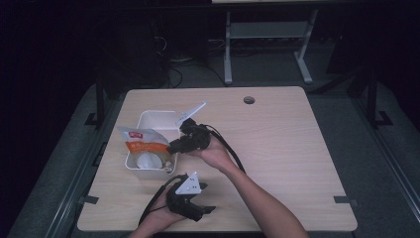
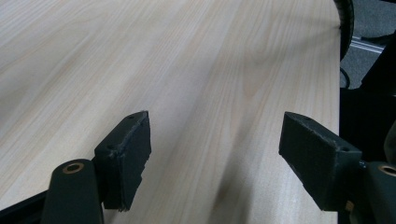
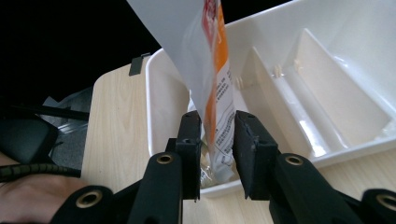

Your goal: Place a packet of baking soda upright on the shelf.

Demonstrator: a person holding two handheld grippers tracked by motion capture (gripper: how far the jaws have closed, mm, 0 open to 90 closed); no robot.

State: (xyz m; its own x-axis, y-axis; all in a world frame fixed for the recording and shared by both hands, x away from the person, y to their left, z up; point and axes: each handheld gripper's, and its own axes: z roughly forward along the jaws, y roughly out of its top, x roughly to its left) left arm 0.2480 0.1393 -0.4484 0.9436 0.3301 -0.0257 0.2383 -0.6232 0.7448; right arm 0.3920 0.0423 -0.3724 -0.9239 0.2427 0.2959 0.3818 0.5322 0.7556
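The pouch's (image 3: 215, 93) top runs out of the right gripper view. The right gripper (image 3: 217, 154) pinches its lower end over the white bin (image 3: 159, 93); the left gripper (image 2: 215, 154) gapes wide above the bare table (image 2: 187, 56).

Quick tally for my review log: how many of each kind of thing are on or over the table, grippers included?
Grippers: 2, left gripper and right gripper
White divided bin: 1
Orange-and-white pouch: 1
Total: 4
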